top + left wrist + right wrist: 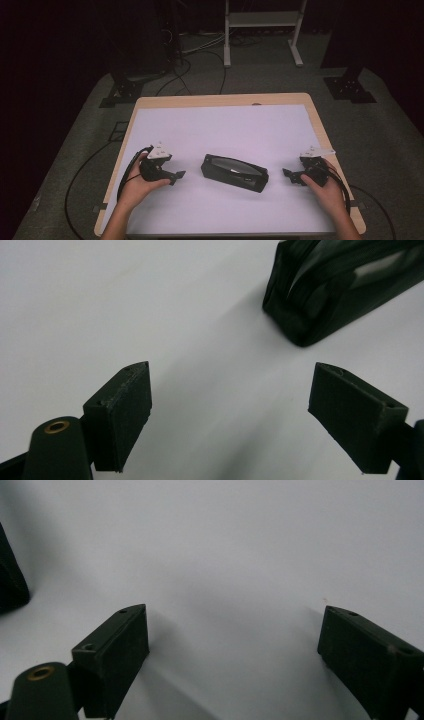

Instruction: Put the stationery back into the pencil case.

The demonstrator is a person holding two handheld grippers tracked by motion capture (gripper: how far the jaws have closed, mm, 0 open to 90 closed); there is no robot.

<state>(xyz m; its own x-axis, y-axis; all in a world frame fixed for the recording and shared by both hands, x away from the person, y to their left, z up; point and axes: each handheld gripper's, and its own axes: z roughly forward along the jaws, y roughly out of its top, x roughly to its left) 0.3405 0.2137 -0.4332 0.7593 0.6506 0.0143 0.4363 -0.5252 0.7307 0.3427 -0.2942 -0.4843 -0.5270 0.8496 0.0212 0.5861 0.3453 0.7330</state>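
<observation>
At the near side of the table (320,125), the left tongs (179,175) and the right tongs (287,173) rest low over the white sheet (225,125), one on each side of the pouch (234,172). Both tongs are wide open and hold nothing; in each gripper view the two jaws stand far apart with bare sheet between them.

The pouch is black, long and soft, with a clear window on top. It lies in the middle of the sheet, between the tongs, a little turned, so its left end is farther than its right end. In the left gripper view its end (310,315) is ahead and to the right of the jaws, near but not touching.

I judge the step is the approach for a grasp. To do it well, each tongs should turn toward its end of the pouch, come in low, and close on the firm seam, not on the window. The soft body may slide on the smooth sheet, so both sides should meet it together.

Beyond the table lie cables (200,60) and a white frame (262,30) on the floor.
</observation>
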